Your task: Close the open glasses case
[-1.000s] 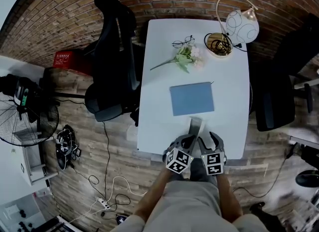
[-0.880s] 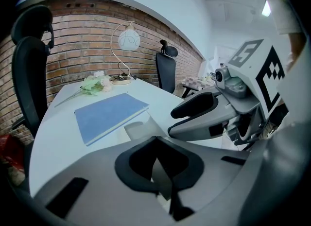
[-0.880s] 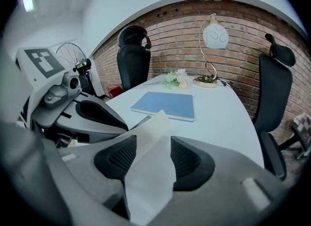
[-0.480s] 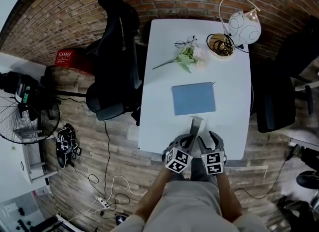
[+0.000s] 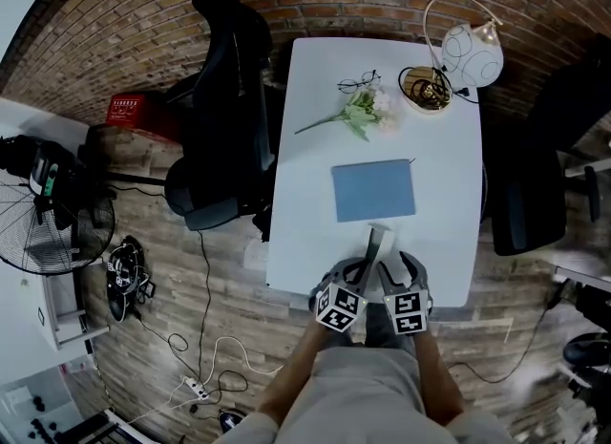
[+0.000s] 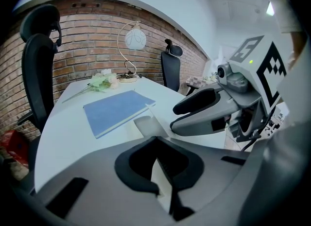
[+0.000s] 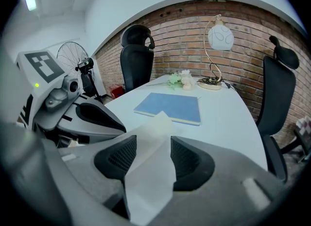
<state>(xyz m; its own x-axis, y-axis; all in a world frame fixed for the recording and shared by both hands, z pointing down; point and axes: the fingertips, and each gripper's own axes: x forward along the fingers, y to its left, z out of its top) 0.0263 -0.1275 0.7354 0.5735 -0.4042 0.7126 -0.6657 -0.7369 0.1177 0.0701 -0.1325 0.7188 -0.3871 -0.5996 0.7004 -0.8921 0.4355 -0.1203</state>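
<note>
The left gripper (image 5: 355, 275) sits at the near edge of the table (image 5: 305, 156). Its jaws are pressed together on a thin pale sliver, which looks like one side of the glasses case (image 5: 379, 240). That grip probably steadies the case so the other side can be folded over. The case is a pale, flat, open piece lying just inside the near edge. It runs from between the two grippers toward the blue notebook (image 5: 373, 190) at the table's middle and seems to stop just short of it. The right gripper (image 5: 398, 275), just beside the left one, pinches a whitish flap of the same case between its pads, likely ready to bring it over. The glasses (image 5: 355, 81) lie well apart, near the far edge, not in the case.
</note>
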